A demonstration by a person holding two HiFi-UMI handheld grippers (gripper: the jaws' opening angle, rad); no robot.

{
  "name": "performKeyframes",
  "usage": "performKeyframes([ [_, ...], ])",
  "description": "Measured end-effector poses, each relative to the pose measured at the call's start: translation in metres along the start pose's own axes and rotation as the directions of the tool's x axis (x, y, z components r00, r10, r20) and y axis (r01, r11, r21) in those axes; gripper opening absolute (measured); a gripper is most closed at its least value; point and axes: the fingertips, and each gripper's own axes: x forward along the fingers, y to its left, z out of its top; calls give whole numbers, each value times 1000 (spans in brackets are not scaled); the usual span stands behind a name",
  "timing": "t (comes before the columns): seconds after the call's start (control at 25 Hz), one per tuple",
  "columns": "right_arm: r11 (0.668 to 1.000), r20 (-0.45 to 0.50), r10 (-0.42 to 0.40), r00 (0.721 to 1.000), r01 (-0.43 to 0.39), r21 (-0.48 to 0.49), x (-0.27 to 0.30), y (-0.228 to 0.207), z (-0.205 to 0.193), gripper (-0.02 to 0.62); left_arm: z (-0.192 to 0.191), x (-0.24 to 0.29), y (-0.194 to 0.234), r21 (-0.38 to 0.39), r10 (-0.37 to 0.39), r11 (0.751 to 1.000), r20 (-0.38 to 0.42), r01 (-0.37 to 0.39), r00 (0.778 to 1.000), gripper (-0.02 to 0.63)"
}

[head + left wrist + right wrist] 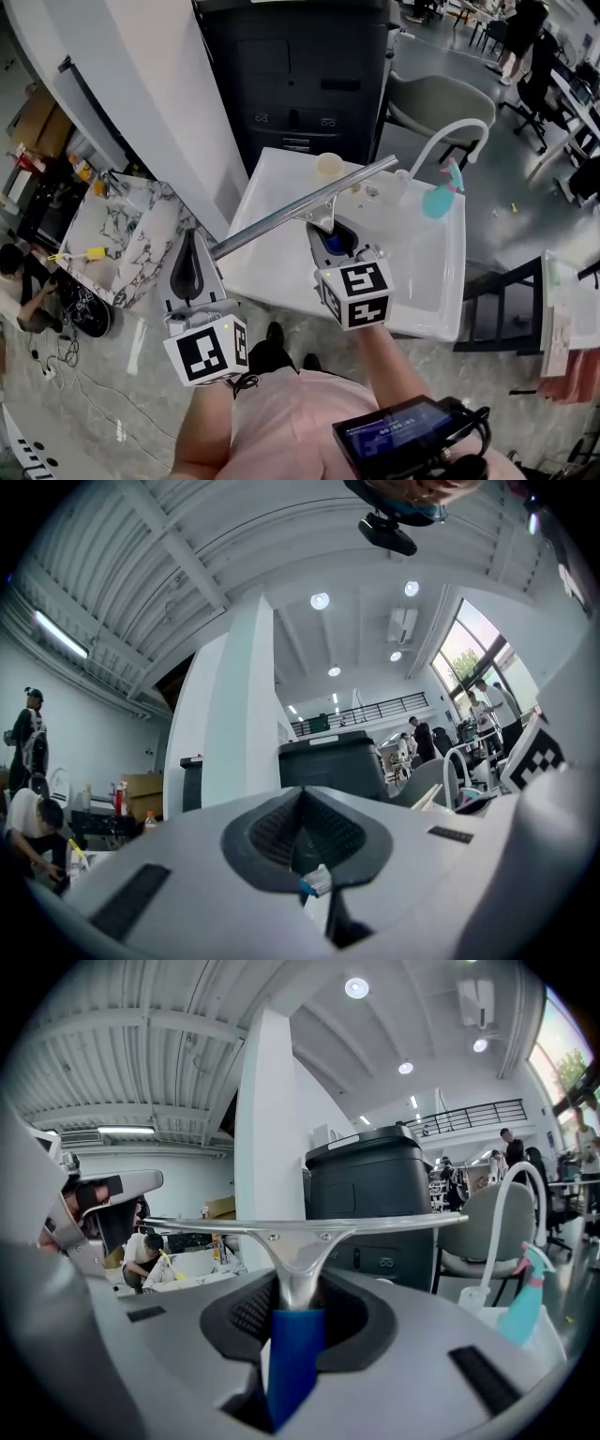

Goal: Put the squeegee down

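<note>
My right gripper [334, 236] is shut on the blue handle of the squeegee [300, 208], which it holds in the air above the white sink unit [427, 281]. The long metal blade runs from lower left to upper right in the head view. In the right gripper view the squeegee [298, 1241] stands upright between the pads, its blade level across the frame, and my right gripper [295, 1312] clamps the handle. To the left and lower, my left gripper [191, 251] is off the sink's left edge, its jaws together and empty. The left gripper view shows my left gripper [302, 810] pointing out into the room.
A white curved faucet [452, 134], a teal spray bottle [438, 198] and a pale cup [328, 167] stand on the sink unit. Behind it is a black cabinet [300, 75] and a chair [439, 105]. A marble-topped counter [127, 234] lies at left, with a person crouching beyond it.
</note>
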Motion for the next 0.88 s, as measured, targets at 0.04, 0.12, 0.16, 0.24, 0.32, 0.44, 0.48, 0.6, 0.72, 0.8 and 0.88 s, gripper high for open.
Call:
performKeyframes([
  [0.04,1000,-8,0,1000,0,1,4,0,-2,91,-3,2,2,-1,1,1000,-5,-1,1000,9],
  [0.12,1000,-24,0,1000,0,3,11,-1,-7,91,-11,8,6,-5,5,1000,-21,-5,1000,9],
  [0.16,1000,-32,-1,999,1,5,15,-2,-10,91,-16,10,8,-8,6,1000,-30,-7,1000,9],
  [0.24,1000,-50,0,999,1,7,24,-3,-15,91,-27,17,12,-14,9,1000,-49,-9,999,9],
  [0.32,1000,-70,2,998,-1,9,33,-2,-22,91,-37,24,16,-19,10,1000,-69,-12,998,9],
  [0.44,1000,-100,1,995,0,16,50,0,-33,91,-54,35,26,-27,12,1000,-99,-15,995,9],
  [0.48,1000,-111,1,994,2,19,56,0,-36,91,-59,38,29,-29,12,999,-107,-15,994,9],
  [0.6,999,-147,-4,989,9,33,70,0,-51,91,-72,48,37,-33,8,999,-132,-12,991,9],
  [0.72,999,-189,-10,982,19,50,80,0,-70,91,-87,56,39,-36,-5,999,-164,-1,986,9],
  [0.8,998,-213,-9,977,22,58,87,0,-82,91,-97,60,40,-38,-13,999,-182,6,983,9],
  [0.88,998,-234,-7,972,23,66,94,0,-93,91,-106,65,41,-40,-20,999,-199,12,980,9],
])
